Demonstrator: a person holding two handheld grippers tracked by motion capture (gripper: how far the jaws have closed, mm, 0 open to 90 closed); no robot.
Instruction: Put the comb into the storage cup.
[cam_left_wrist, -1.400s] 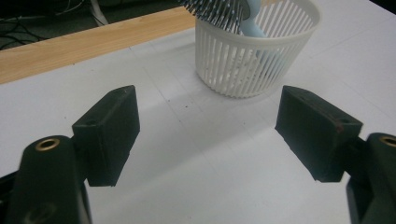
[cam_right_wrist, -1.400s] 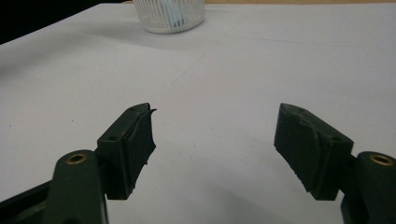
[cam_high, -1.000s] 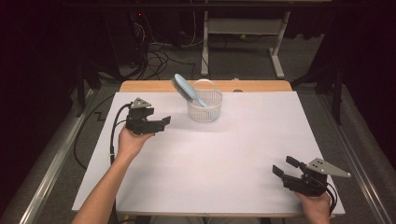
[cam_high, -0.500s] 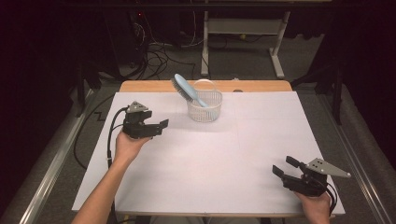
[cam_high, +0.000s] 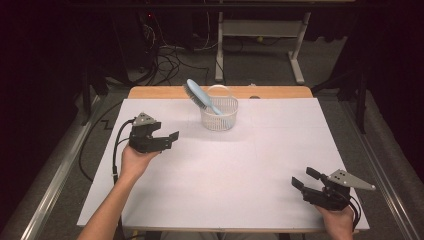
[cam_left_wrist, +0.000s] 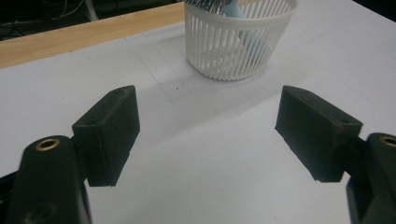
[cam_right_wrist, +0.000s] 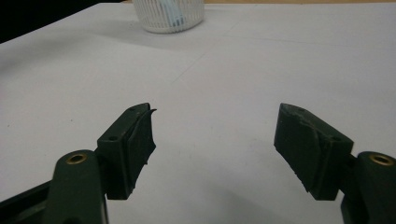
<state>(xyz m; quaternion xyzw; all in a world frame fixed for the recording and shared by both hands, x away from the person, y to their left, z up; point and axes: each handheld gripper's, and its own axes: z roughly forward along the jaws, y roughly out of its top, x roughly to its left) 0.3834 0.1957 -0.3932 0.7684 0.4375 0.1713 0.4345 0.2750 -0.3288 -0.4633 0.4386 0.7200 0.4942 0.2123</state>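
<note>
A white slotted basket (cam_high: 219, 116) stands near the table's far edge, and a light blue hairbrush (cam_high: 200, 95) leans in it, bristle head up and to the left. The left gripper view looks at the basket (cam_left_wrist: 238, 37) just ahead, with the blue handle (cam_left_wrist: 250, 39) behind its slats. My left gripper (cam_high: 169, 140) is held above the table, left of the basket, open with nothing between its jaws. My right gripper (cam_high: 306, 177) rests open near the front right corner, far from the basket (cam_right_wrist: 168, 14).
The table is covered with a white sheet (cam_high: 225, 170); a strip of bare wood (cam_high: 160, 92) runs along its far edge. Beyond the table are cables (cam_high: 165, 60) on the floor and a white frame's legs (cam_high: 295, 55).
My left gripper has drawn back toward the person and slightly left, away from the basket. The right gripper and the brush have not moved.
</note>
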